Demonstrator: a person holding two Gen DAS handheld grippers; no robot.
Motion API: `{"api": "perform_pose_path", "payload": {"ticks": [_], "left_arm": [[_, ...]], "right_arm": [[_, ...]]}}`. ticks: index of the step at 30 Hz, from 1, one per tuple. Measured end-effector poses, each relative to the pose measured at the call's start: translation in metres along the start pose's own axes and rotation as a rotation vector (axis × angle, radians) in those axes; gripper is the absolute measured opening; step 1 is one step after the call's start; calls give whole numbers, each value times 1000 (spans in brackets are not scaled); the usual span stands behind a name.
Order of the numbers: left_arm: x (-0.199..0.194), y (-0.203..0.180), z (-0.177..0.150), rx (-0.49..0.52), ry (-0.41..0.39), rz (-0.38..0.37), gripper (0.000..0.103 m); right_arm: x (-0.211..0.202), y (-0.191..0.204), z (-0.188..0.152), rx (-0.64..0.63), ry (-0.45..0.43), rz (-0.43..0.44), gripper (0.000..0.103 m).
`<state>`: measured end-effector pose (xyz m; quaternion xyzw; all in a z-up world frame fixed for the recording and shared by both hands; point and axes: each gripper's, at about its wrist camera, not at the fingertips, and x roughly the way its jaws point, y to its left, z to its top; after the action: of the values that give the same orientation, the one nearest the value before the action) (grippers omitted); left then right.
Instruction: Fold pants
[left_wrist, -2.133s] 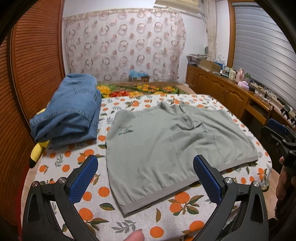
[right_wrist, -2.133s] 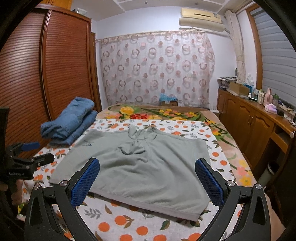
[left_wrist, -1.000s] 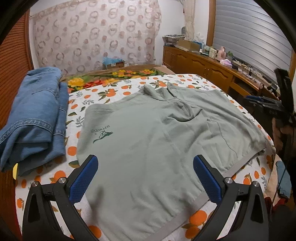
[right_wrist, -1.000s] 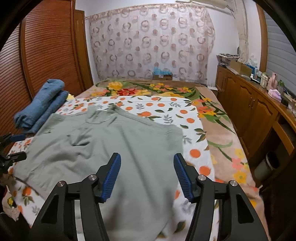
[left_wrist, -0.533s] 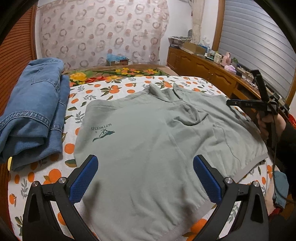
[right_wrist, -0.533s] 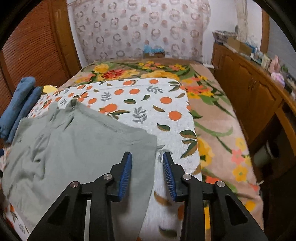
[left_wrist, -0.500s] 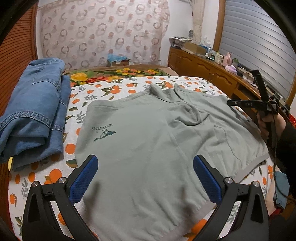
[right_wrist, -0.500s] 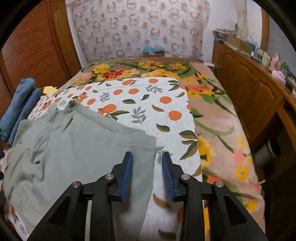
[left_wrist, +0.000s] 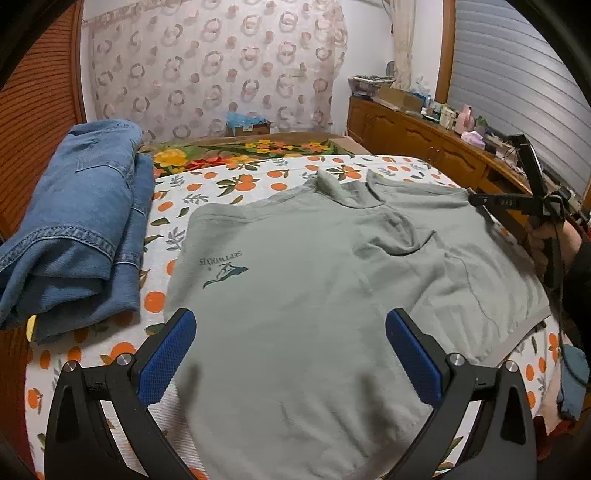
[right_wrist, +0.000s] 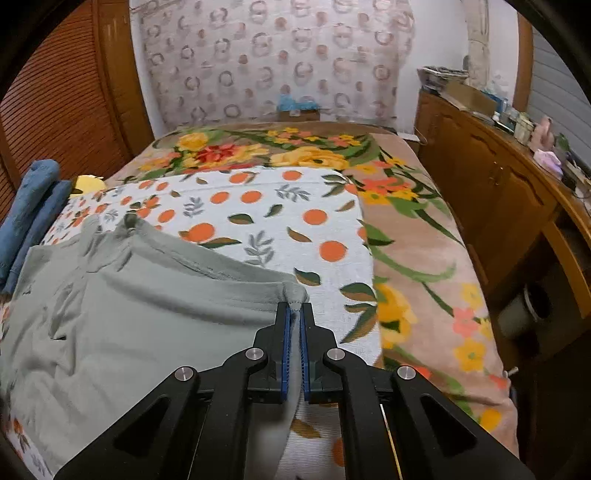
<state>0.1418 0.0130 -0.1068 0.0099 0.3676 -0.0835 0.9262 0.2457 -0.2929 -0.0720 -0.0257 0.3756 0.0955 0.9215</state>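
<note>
- Only the right wrist view shows the grip: the right tongs (right_wrist: 294, 314) are pressed together on a corner of the grey-green pants (right_wrist: 122, 317), a small nub of cloth bunched just past the blue pads (right_wrist: 285, 350).
- The left wrist view shows the same tongs from the side, as a thin dark bar (left_wrist: 513, 202) at the far right corner of the garment, with the person's hand (left_wrist: 541, 243) behind it.
- The left tongs (left_wrist: 290, 356) are spread wide above the near part of the cloth, with nothing between the pads (left_wrist: 166, 360).
- Only the left view shows the whole garment: the pants (left_wrist: 314, 295) lie spread nearly flat on the bed (left_wrist: 236, 184), over an orange-print sheet.
- A dark green logo (left_wrist: 223, 267) with lettering sits near the left edge, upside down from this view.
- Soft creases run across the middle, and a paler band edges the near right side.
- At the far edge the fabric rises in a small fold.
- Folded blue jeans (left_wrist: 74, 229) lie at the bed's left side, just beside the pants; in the right view they show only as a blue roll (right_wrist: 29, 210) at the left.
- A wooden cabinet (right_wrist: 491, 192) runs along the bed's right side.
</note>
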Motion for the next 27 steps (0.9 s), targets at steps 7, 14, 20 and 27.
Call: {"api": "perform_pose_path", "payload": {"ticks": [7, 14, 20, 27], "left_arm": [[-2, 9, -6, -18, 32, -50, 103], [-21, 18, -18, -8, 14, -17, 103], [-35, 32, -37, -25, 23, -20, 98], [-55, 46, -62, -74, 22, -20, 82]], "right_arm": [[-16, 16, 1, -32, -15, -18, 9], [-51, 43, -13, -111, -86, 18, 47], [-87, 80, -55, -176, -122, 101, 54], [-105, 115, -97, -241, -116, 160, 55]]}}
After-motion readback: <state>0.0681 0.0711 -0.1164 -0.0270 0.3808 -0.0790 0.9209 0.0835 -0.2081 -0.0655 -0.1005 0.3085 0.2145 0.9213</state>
